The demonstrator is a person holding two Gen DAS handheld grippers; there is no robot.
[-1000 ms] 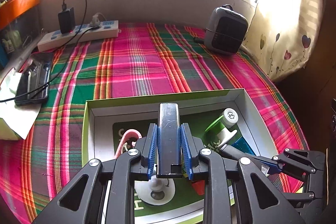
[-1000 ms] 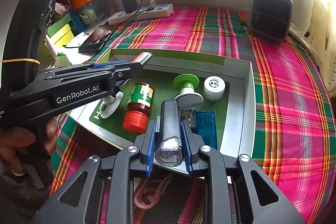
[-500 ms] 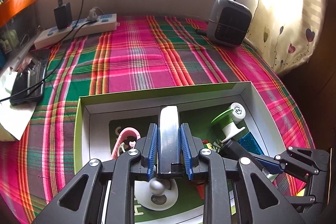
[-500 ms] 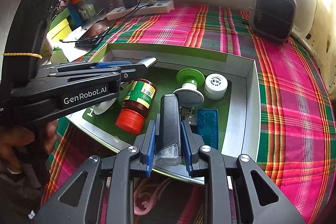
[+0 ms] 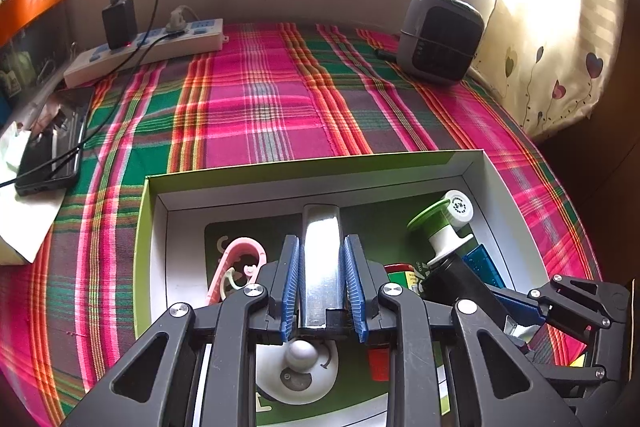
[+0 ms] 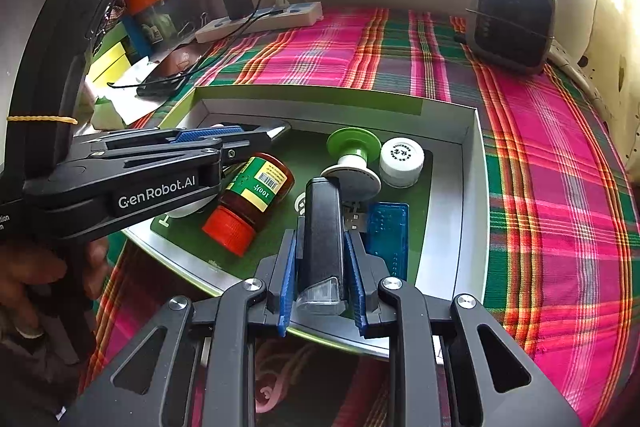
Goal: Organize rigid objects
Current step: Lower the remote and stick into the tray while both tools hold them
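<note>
An open white box with a green rim [image 5: 320, 167] lies on the plaid cloth. My left gripper [image 5: 321, 243] is shut on a flat silver metal bar [image 5: 321, 267] and hovers over the box's left half. My right gripper [image 6: 322, 233] is shut on a black light with a clear end [image 6: 323, 243] above the box's near edge. Inside the box [image 6: 472, 187] lie a brown bottle with a red cap [image 6: 248, 203], a green-and-white spool [image 6: 352, 159], a white-capped jar [image 6: 402, 161] and a blue USB reader [image 6: 386, 231]. A pink clip [image 5: 236, 267] and a white round piece [image 5: 298, 363] lie under the left gripper.
A grey heater [image 5: 440, 35] stands at the far right. A power strip with a charger [image 5: 144, 45] runs along the back wall. A dark phone [image 5: 52, 147] on paper lies at the left. A hand [image 6: 36, 287] holds the left gripper [image 6: 240, 135].
Both grippers keep their hold and have drifted a little further over the box. In the right view, the left gripper's tip sits slightly lower over the bottle.
</note>
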